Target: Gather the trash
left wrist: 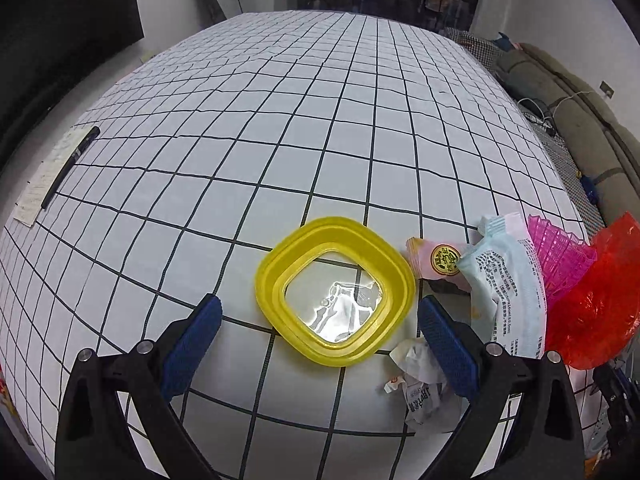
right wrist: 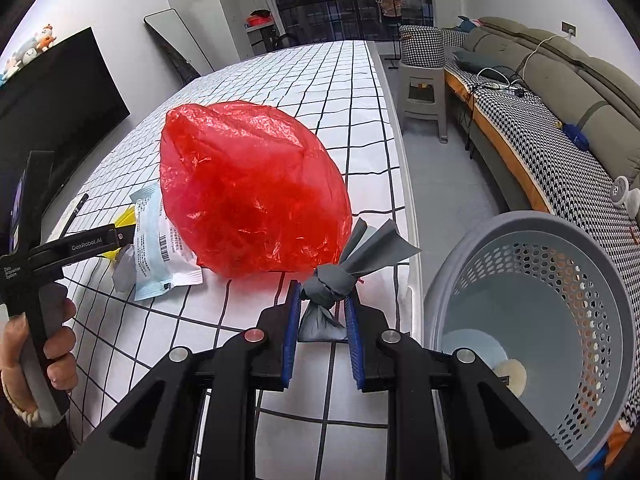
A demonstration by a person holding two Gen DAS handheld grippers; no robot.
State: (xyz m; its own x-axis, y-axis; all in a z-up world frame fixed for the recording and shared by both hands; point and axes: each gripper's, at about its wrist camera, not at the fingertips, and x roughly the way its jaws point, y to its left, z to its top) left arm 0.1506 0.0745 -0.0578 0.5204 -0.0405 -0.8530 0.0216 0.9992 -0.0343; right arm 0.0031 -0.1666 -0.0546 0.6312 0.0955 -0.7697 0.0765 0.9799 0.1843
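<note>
Left gripper (left wrist: 320, 320) jaws wide around yellow lid (left wrist: 335, 291); right gripper (right wrist: 322, 312) jaws clamping knotted grey bag (right wrist: 329, 292) beside table edge (right wrist: 404, 216)

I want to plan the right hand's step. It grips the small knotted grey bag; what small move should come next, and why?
Probably carry the right tool, shut on the knotted grey bag, sideways over the grey basket before opening. The basket stands open just beyond the table edge, while the bag is above the table.
</note>
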